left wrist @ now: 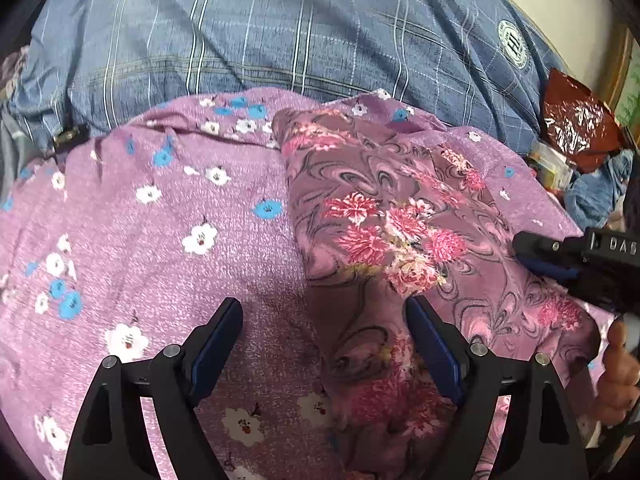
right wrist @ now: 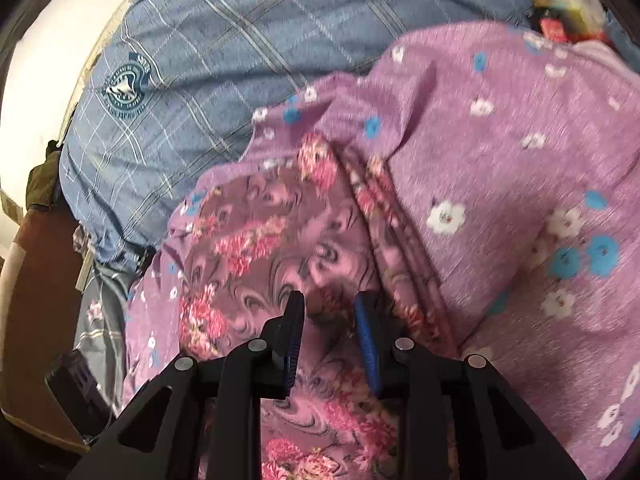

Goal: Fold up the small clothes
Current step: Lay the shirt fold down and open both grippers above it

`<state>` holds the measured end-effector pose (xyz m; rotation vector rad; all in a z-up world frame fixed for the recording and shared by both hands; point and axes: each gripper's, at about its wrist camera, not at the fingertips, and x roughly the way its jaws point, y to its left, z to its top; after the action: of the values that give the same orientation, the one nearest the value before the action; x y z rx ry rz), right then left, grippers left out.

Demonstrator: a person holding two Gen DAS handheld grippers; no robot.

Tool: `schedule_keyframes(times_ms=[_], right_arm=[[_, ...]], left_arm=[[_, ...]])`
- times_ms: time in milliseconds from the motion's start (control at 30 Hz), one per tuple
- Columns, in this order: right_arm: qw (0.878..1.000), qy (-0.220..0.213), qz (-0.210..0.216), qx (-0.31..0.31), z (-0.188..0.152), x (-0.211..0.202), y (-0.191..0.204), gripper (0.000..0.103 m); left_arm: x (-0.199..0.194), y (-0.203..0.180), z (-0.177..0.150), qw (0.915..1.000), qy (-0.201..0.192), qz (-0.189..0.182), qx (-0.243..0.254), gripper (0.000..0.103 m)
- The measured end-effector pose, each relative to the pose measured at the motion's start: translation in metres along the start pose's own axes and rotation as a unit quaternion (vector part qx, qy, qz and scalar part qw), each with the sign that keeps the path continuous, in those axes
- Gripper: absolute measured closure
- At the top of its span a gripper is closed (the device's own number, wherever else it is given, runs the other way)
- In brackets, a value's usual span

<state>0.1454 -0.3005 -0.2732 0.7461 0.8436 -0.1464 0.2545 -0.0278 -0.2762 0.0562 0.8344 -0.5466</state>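
A small mauve garment with pink flower clusters and dark swirls [left wrist: 384,232] lies on a purple sheet. My left gripper [left wrist: 324,312] is open just above the garment's left edge, its right finger over the cloth. My right gripper [left wrist: 560,256] comes in from the right edge of the left wrist view, resting on the garment's right side. In the right wrist view the garment [right wrist: 256,240] shows a long fold ridge, and my right gripper [right wrist: 328,308] is partly open over the cloth, gripping nothing that I can see.
The purple sheet with white and blue flowers [left wrist: 160,216] covers the surface. A blue checked pillow [left wrist: 280,32] lies behind it. A red foil bag [left wrist: 576,120] and blue cloth [left wrist: 596,192] sit at the right.
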Motion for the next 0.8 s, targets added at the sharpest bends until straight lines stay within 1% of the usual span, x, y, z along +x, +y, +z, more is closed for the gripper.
schedule_keyframes(times_ms=[100,233,300,400,467,500,567,633,700,800], right_arm=[[1.000,-0.005,0.012,-0.007,0.003,0.001,0.007,0.075],[0.999,-0.021,0.004,-0.049,0.013,0.005,0.029,0.075],[0.998,-0.028,0.008,-0.047,0.025,0.010,0.033,0.075],[0.999,-0.012,0.020,-0.029,0.046,0.033,0.033,0.075],[1.000,0.008,0.002,-0.015,0.058,0.057,0.028,0.074],[1.000,0.010,-0.013,-0.006,0.063,0.067,0.024,0.075],[1.000,0.000,-0.020,0.001,0.069,0.078,0.017,0.078],[0.999,-0.019,-0.031,0.005,0.075,0.082,0.013,0.081],[0.998,-0.037,-0.044,-0.003,0.077,0.083,0.013,0.081],[0.997,-0.041,-0.060,-0.022,0.074,0.085,0.018,0.081]], left_arm=[[-0.006,-0.008,-0.002,0.9996,-0.010,0.016,0.023,0.018],[-0.010,-0.012,-0.006,0.9989,-0.016,0.024,0.037,0.018],[-0.010,-0.013,-0.006,0.9988,-0.018,0.025,0.039,0.018],[-0.011,-0.013,-0.007,0.9984,-0.021,0.027,0.044,0.018],[-0.011,-0.013,-0.008,0.9981,-0.023,0.029,0.049,0.018],[-0.011,-0.014,-0.008,0.9979,-0.024,0.029,0.052,0.018],[-0.011,-0.014,-0.008,0.9978,-0.024,0.028,0.055,0.018],[-0.010,-0.013,-0.008,0.9979,-0.023,0.024,0.055,0.018],[-0.009,-0.012,-0.008,0.9980,-0.023,0.023,0.055,0.018],[-0.009,-0.012,-0.008,0.9980,-0.022,0.024,0.055,0.018]])
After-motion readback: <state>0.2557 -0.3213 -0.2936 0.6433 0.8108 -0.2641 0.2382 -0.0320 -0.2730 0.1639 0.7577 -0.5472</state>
